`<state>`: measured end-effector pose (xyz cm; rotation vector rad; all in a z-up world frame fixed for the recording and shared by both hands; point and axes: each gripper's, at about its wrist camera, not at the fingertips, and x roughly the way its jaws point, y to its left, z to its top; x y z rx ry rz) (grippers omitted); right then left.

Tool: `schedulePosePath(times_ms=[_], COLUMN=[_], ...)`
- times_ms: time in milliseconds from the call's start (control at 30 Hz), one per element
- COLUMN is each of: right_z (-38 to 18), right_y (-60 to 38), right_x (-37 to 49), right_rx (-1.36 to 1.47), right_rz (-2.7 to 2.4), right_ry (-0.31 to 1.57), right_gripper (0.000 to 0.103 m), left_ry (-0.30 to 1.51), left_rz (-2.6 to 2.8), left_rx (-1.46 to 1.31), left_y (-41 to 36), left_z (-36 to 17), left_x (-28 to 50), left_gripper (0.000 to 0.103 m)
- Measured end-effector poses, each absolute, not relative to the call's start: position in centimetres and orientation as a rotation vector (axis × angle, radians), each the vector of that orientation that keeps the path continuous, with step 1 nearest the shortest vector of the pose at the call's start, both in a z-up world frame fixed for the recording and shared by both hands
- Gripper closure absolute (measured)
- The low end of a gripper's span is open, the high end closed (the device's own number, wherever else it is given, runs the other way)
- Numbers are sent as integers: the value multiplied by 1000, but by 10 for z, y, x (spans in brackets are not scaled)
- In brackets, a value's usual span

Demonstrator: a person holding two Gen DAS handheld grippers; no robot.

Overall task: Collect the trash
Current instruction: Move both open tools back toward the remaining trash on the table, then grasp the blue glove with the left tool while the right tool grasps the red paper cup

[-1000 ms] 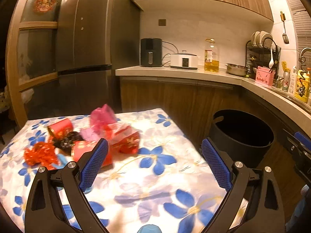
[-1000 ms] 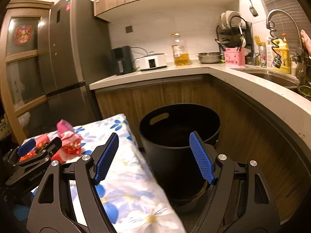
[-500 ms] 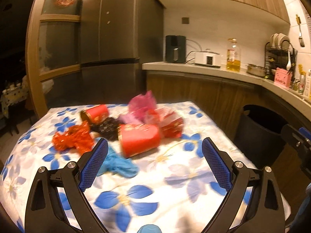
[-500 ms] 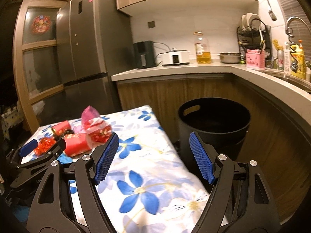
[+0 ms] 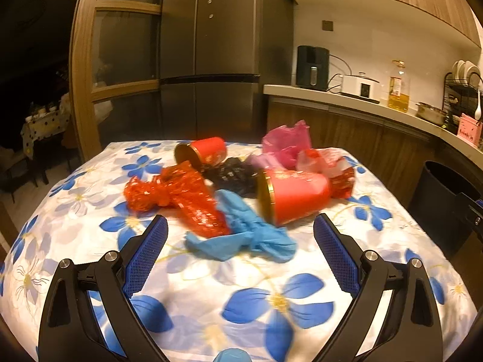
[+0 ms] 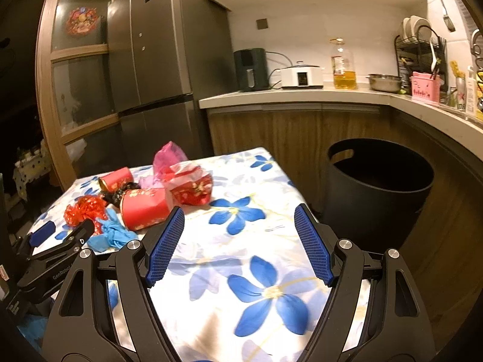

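Note:
A pile of trash lies on the flowered table (image 5: 271, 301): a crumpled blue glove (image 5: 241, 235), a red foil wrapper (image 5: 178, 196), a large red cup (image 5: 295, 196) on its side, a smaller red cup (image 5: 205, 152), black wrapping (image 5: 235, 175), a pink bag (image 5: 286, 143) and a red-white packet (image 5: 329, 169). My left gripper (image 5: 238, 253) is open and empty, just short of the blue glove. My right gripper (image 6: 238, 244) is open and empty above the table (image 6: 241, 271), right of the pile (image 6: 145, 205). The black bin (image 6: 377, 193) stands right of the table.
A fridge (image 6: 163, 60) and a wooden glass door (image 5: 120, 60) stand behind the table. The counter (image 6: 302, 95) carries an air fryer, a cooker, an oil bottle, a steel bowl and a dish rack. The bin's edge shows in the left wrist view (image 5: 446, 199).
Both grippers have swung left from the bin toward the trash pile. The left gripper has come closer to the blue glove. Both stay open.

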<state>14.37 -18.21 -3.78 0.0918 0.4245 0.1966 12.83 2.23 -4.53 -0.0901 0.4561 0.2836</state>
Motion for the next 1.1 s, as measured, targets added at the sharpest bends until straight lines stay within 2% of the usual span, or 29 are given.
schedulePosePath(times_ms=[300, 400, 567, 667, 733, 800, 867, 1100], right_z=[-45, -47, -48, -49, -50, -51, -52, -58], right_y=[-158, -153, -143, -136, -131, -127, -120, -92], right_x=[153, 159, 164, 166, 168, 169, 171, 177], right_rx=[68, 73, 61, 53, 47, 40, 31, -4], right_rz=[232, 240, 251, 257, 260, 263, 269, 297], right_ry=[436, 447, 450, 452, 454, 458, 464, 488], right_gripper=[29, 29, 29, 29, 29, 29, 29, 29], left_ry=[525, 557, 634, 679, 698, 712, 704, 633], left_rz=[277, 287, 248, 217, 194, 159, 134, 69], left_rx=[-193, -195, -201, -235, -247, -250, -251, -247], left_y=[61, 63, 61, 67, 68, 67, 65, 63], left_z=[-60, -64, -78, -86, -90, -93, -93, -80], left_x=[141, 148, 162, 169, 171, 172, 169, 141], left_gripper=[14, 20, 37, 54, 80, 96, 101, 103])
